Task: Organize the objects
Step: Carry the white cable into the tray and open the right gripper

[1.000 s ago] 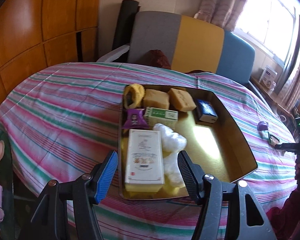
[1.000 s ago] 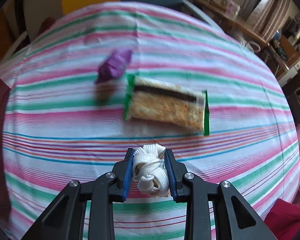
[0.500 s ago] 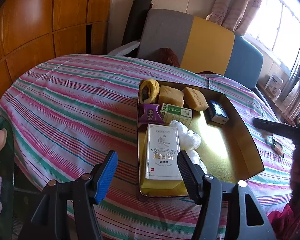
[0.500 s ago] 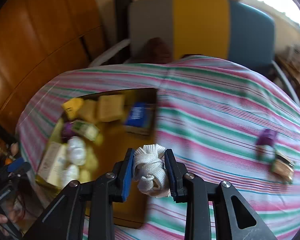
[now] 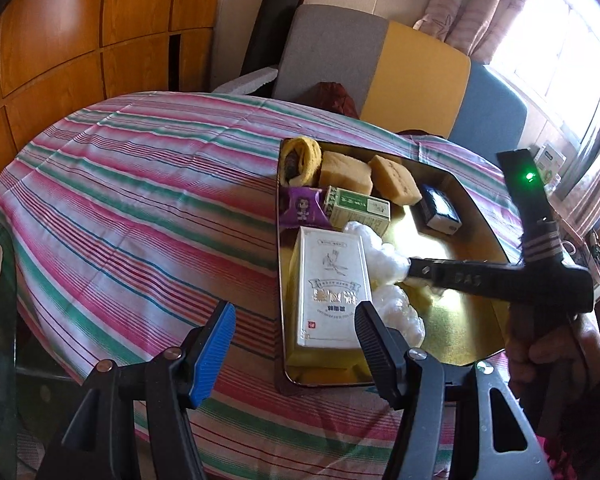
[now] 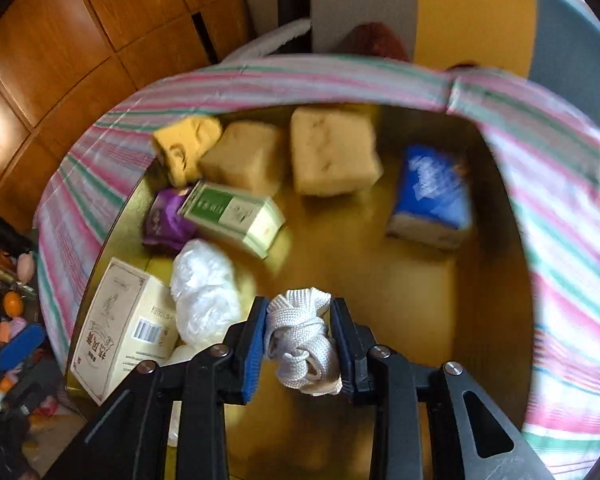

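Behind the right tool (image 6: 299, 334), white webbing bundle (image 6: 302, 340) hides tray (image 6: 496, 280) floor.

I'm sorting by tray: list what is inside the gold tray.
Inside the gold tray: yellow roll, two tan blocks, blue pack, green box, purple packet, white bags, cream box. Anything beneath them is covered.

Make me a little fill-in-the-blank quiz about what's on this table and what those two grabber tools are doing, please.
1. The right gripper holds a knotted white ____ between its pads.
2. It hangs over the ____-coloured tray.
3. The left gripper has nothing between its jaws; they are ____.
4. The green and white box lies next to a ____ snack packet.

Missing words: strap; gold; open; purple
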